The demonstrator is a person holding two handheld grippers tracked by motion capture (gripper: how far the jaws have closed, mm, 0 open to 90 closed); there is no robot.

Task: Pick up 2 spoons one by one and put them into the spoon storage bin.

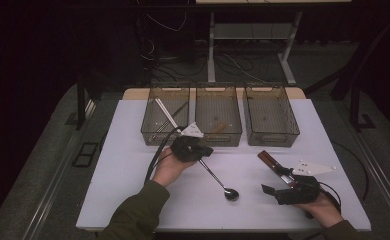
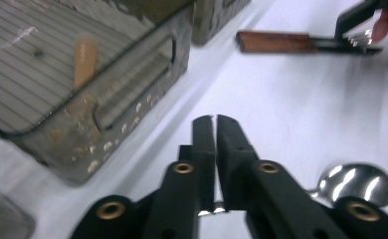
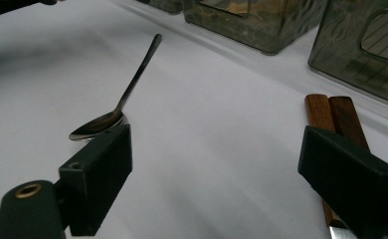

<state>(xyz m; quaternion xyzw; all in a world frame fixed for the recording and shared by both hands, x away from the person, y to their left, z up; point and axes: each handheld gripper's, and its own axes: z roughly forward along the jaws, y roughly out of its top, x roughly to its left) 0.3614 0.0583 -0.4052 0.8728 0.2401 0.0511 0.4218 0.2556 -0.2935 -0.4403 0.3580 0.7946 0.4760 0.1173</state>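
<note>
Left tool [image 1: 199, 150] sits mid-frame in the high view, just below the three mesh bins, and it is clenched on the handle end of the spoon [image 1: 222, 182]; in the left gripper view the jaws meet almost flush with a sliver of bright metal showing low between them, bowl [image 2: 357, 183] off at lower right. Grip looks thin and near the very tip of the handle, so risk one: the spoon pivots or slips out on lift, the bowl's weight swinging it down. Risk two: the bowl still rests on the surface [image 1: 133, 190], so a fast sideways pull drags it. Risk three: the bins are close, the middle bin [image 1: 218, 114] right above the tool, so a low carry clips the rim and knocks the spoon loose. Right tool [image 1: 283, 192] at lower right stands released, jaws wide, with the wooden-handled knives [image 3: 334, 117] lying just beside its right jaw in the right gripper view; any drift there nudges them. Which bin the spoon belongs in I cannot tell; the left bin [image 1: 165, 112] holds long utensils.
</note>
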